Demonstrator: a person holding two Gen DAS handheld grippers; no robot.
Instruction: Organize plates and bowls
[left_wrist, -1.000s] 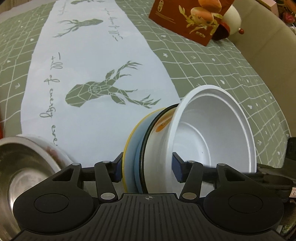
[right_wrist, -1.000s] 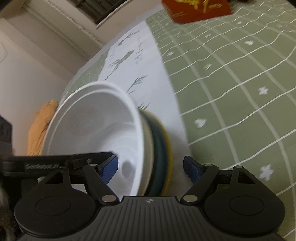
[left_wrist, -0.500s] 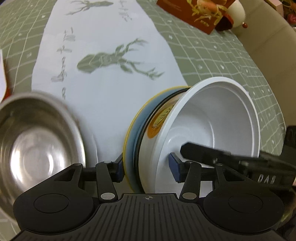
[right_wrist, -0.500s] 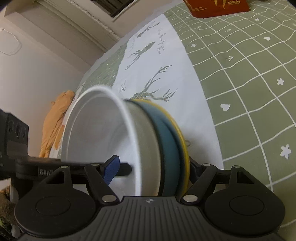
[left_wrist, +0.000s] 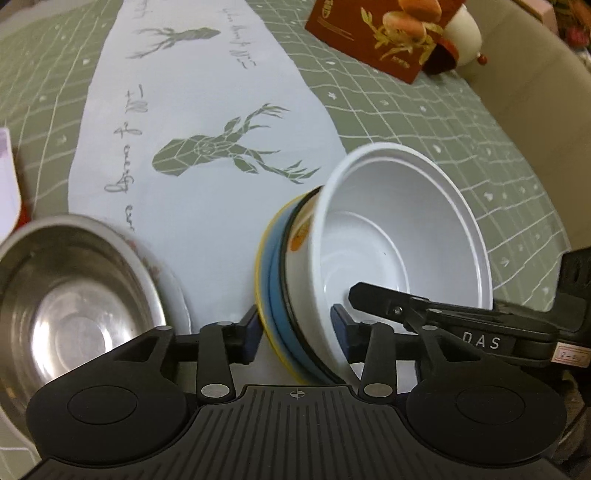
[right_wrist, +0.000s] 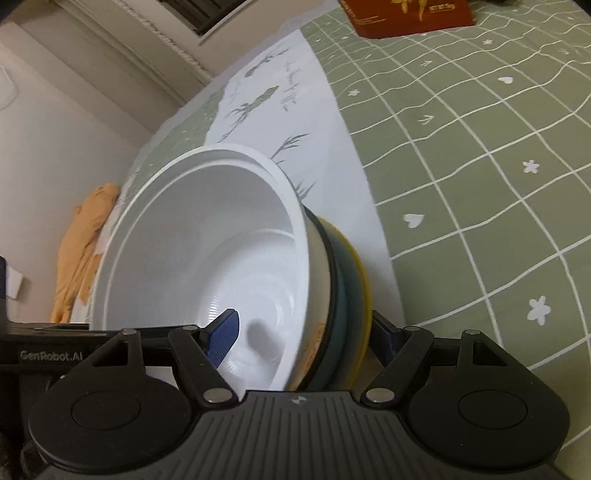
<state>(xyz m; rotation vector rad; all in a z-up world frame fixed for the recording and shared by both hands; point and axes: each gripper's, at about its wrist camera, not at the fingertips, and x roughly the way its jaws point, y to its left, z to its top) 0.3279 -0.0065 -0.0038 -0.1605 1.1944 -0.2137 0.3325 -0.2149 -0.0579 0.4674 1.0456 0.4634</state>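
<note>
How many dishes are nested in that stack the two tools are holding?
4, as far as the edges show: the white bowl innermost, then a cream bowl with an orange print, a blue plate, and a yellow plate outermost. More may be hidden between them.

Left wrist view: sat just behind the left gripper (left_wrist: 297, 328), aimed steeply down along its fingers at the table (left_wrist: 424, 122), close over the tilted stack (left_wrist: 369, 266); took in a steel bowl (left_wrist: 70, 302) at lower left, a red box (left_wrist: 373, 37) at the far edge, the right gripper (left_wrist: 480, 332) entering from the right. Right wrist view: sat just behind the right gripper (right_wrist: 304, 334), aimed less steeply, very near the stack (right_wrist: 207, 258), with wall (right_wrist: 55, 110) at upper left and table (right_wrist: 480, 147) to the right. Shared: the stack, seen from opposite sides, the white runner (left_wrist: 207, 92), the red box (right_wrist: 406, 14), the checked cloth.
</note>
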